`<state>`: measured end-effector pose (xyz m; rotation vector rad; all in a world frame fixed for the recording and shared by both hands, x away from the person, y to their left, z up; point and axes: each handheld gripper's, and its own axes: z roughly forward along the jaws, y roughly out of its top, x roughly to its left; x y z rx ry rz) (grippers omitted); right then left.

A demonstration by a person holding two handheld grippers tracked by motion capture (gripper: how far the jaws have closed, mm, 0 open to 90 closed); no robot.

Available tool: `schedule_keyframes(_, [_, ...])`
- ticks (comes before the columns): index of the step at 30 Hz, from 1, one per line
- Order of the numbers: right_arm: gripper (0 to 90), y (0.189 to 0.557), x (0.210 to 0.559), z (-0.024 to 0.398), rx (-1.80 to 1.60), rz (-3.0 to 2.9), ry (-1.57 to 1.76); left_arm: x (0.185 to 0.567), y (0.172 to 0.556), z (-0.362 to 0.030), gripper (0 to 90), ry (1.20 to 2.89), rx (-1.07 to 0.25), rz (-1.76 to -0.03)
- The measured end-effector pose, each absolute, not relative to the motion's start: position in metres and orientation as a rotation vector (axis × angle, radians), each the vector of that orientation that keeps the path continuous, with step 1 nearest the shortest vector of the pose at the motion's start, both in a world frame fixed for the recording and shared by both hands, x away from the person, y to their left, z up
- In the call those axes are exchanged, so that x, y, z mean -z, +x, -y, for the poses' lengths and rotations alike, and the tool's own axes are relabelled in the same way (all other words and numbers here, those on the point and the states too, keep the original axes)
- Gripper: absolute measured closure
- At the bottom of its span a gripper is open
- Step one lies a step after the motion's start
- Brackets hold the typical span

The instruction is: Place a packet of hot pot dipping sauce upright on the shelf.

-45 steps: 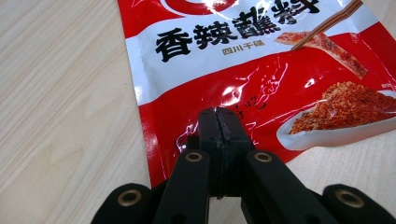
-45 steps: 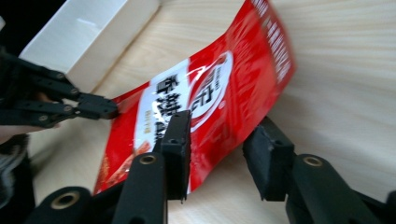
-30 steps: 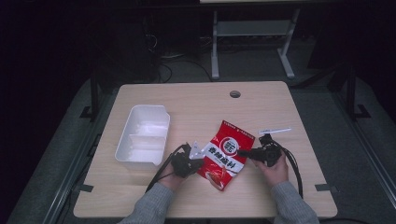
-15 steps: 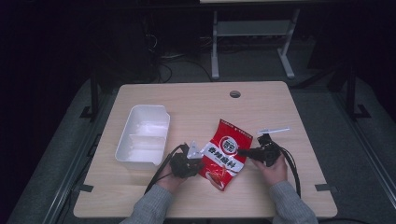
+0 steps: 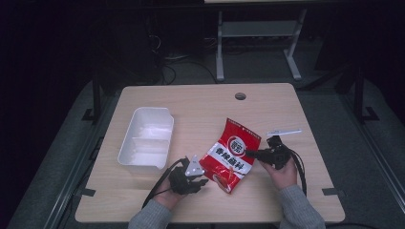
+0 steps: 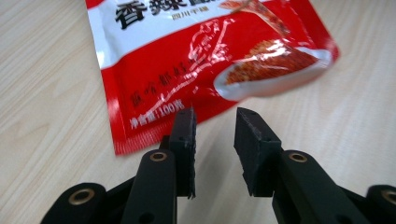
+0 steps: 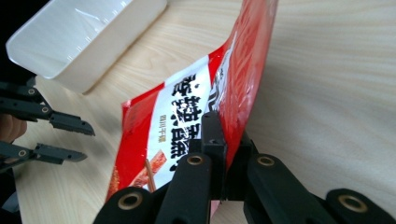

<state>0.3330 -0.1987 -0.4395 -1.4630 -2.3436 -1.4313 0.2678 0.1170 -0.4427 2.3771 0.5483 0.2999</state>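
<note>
The right tongs (image 7: 223, 154) were clamped on the near right edge of the red packet (image 7: 187, 126), the jaws pressed together with the foil between them, so that side of the packet stood lifted and tilted off the bench (image 7: 336, 84). In the high view the right tongs (image 5: 258, 153) reached in from the person's right hand and met the packet (image 5: 230, 155) at its edge.

The left tongs (image 6: 215, 140) stood apart with nothing between them; their jaws had just been opening, and the packet's lower corner (image 6: 140, 135) lay just ahead of the tips, clear of the pads. In the high view the left tongs (image 5: 203, 179) sat just beside the packet's lower left side, apart from it.

The packet lay near the middle of the bench (image 5: 200, 105), slanted, between the two hands. A white tray (image 5: 143, 164) with two compartments stood to its left, well clear of the right hand, and a thin white strip (image 5: 284, 132) lay beyond the right tongs.

The step in hand looked like a handover to one grip, perhaps ahead of carrying the packet toward the tray. To do it well, the right tongs would need to hold firm on the seam, since slippery foil could slide out, and the left tongs should stay clear so they do not snag the loose corner.
</note>
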Motion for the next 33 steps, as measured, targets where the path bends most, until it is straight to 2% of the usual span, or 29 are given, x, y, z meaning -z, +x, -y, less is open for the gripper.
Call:
schedule_keyframes(10, [89.4, 0.329, 0.422, 0.193, 1.464, 2.383, -1.41, 0.44, 0.252, -0.131, 63.6, 2.364, -0.288, -0.512])
schedule_keyframes(33, [89.5, 0.333, 0.378, 0.168, 1.438, 2.436, -1.324, 0.441, 0.234, -0.161, 51.3, 2.319, -0.25, -0.548])
